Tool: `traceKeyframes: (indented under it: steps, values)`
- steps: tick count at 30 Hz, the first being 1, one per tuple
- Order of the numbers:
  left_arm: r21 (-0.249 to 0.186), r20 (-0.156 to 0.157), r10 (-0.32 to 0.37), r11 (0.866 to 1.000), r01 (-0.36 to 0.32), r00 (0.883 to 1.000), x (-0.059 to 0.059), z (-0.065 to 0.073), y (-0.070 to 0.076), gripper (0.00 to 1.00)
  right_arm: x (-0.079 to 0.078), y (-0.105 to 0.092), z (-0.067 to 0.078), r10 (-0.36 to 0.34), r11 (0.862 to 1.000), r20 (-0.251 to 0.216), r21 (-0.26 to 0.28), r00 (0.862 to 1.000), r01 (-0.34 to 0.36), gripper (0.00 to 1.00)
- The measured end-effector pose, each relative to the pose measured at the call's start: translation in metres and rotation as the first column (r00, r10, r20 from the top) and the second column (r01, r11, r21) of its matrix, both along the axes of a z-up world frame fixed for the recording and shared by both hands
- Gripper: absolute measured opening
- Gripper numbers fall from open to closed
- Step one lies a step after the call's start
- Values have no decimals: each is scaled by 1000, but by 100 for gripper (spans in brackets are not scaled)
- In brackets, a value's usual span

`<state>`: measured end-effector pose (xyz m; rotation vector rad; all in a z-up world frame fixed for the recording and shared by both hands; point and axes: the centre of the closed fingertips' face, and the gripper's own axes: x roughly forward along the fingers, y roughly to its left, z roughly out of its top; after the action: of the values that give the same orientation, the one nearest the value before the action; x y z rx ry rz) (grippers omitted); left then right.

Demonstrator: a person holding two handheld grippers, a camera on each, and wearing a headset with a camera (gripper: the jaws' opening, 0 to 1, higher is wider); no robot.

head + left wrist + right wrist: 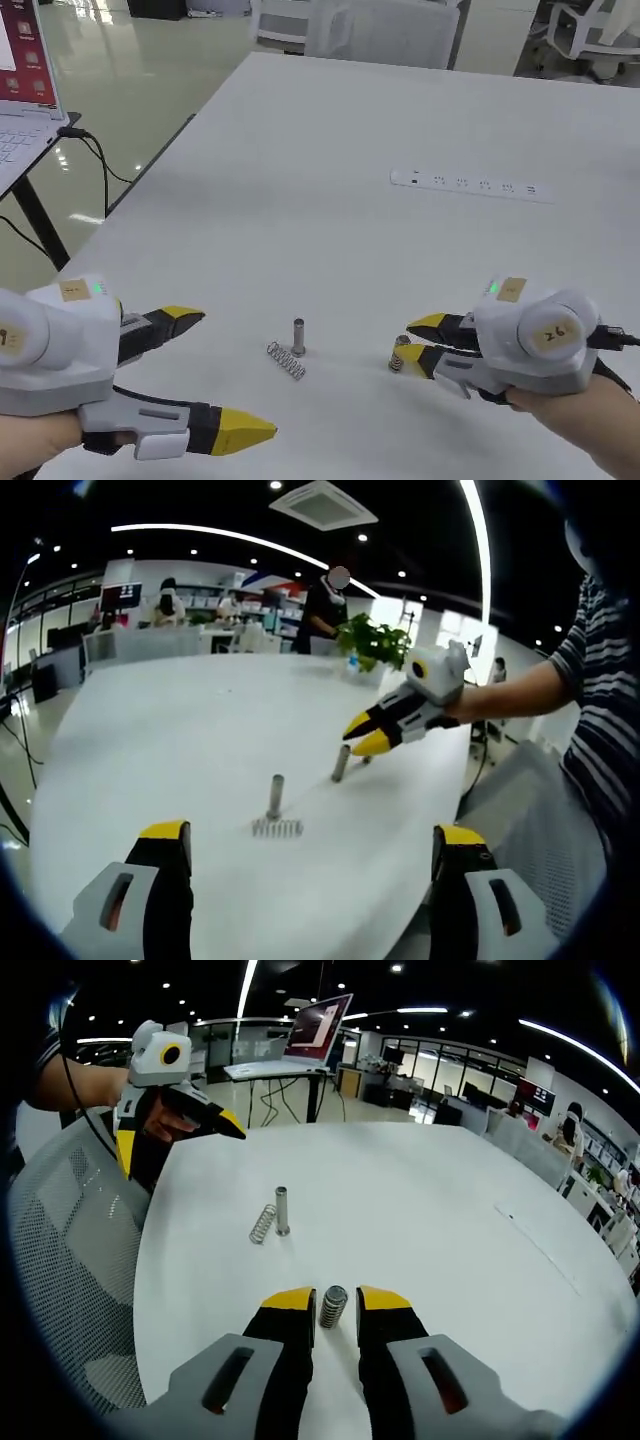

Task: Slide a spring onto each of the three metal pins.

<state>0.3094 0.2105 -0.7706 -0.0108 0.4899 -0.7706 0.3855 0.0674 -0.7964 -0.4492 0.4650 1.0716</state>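
A bare metal pin (298, 336) stands upright on the white table (330, 200), with a loose spring (286, 360) lying at its foot. The same pin (275, 796) and spring (277, 827) sit ahead of my left gripper (312, 832), which is wide open and holds nothing; it hangs at the near left (215, 372). A second pin wearing a spring (333, 1305) stands between the tips of my right gripper (335, 1300). Those jaws are only narrowly apart, with small gaps on both sides of it. From the head view this pin (400, 352) is at the right gripper (416, 338) tips.
A white power strip (470, 185) lies on the far right of the table. A laptop (20, 90) sits on a stand off the left edge, its cables hanging down. Office chairs stand beyond the far edge. A mesh chair back (70, 1260) is close by.
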Motion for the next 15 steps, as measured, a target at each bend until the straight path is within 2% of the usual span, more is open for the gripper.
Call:
traceKeyframes:
  steps: [8, 10, 11, 12, 15]
  values:
    - [4, -3, -2, 1000, 2, 1000, -1, 2, -3, 97, -4, -26, 21, -49, 997, -4, 55, 999, 49, 11]
    - [8, -4, -6, 1000, 6, 1000, -1, 1, -4, 97, -6, -35, 18, -62, 998, -15, 24, 998, 62, 10]
    - [8, -4, -7, 1000, 7, 1000, -1, 2, -5, 97, -6, -38, 19, -61, 998, -3, 14, 998, 61, 11]
    - [8, -4, -8, 1000, 8, 1000, -1, 2, -6, 97, -8, -41, 20, -56, 998, 13, 10, 998, 56, 11]
    - [3, -1, -11, 1000, 11, 1000, -1, 4, -9, 97, -17, -48, 20, -47, 999, 11, 3, 999, 47, 11]
